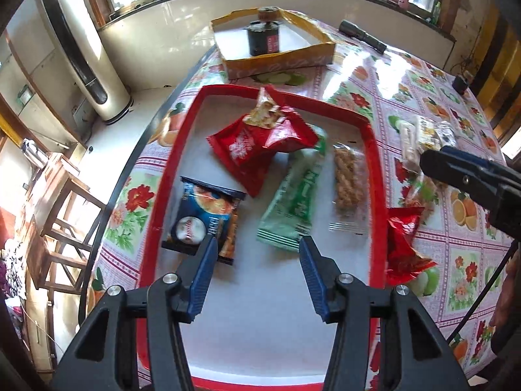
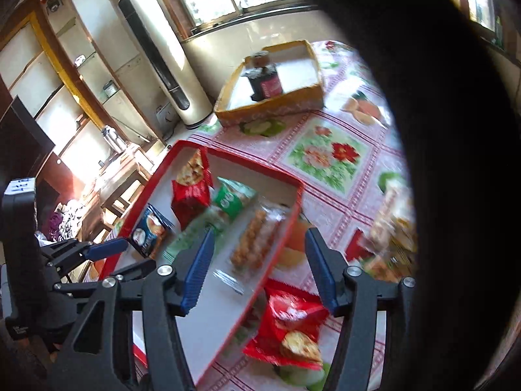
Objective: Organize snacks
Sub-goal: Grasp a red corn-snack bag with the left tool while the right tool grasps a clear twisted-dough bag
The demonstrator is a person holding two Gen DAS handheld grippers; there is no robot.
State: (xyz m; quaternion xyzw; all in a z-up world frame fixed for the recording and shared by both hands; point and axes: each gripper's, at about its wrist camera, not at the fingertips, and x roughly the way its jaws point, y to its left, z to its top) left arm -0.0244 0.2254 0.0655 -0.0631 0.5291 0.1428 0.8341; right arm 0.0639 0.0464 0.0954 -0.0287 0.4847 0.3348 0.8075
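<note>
Both grippers released over the red tray

Left gripper (image 1: 257, 247) and right gripper (image 2: 259, 238) gape empty. Snack packets (image 1: 260, 143) fill the red tray (image 1: 374, 169) far half; near half bare. One red packet (image 2: 289, 319) lies outside its right rim.

Quick count: one red tray (image 1: 374, 150) on the desk (image 1: 462, 260), with five snack packs in it: two red packets (image 1: 241, 153), one blue pack (image 1: 202, 218), one green wrapper (image 1: 293, 205) and one clear pack of brown twists (image 1: 346, 182). Outside the tray there's one more red packet (image 1: 403, 247), plus a small cluster of pale wrapped snacks (image 1: 423, 137), too blurry to count. One yellow box (image 1: 280, 58) holding one dark jar (image 1: 263, 39). One flashlight (image 1: 361, 36).
</note>
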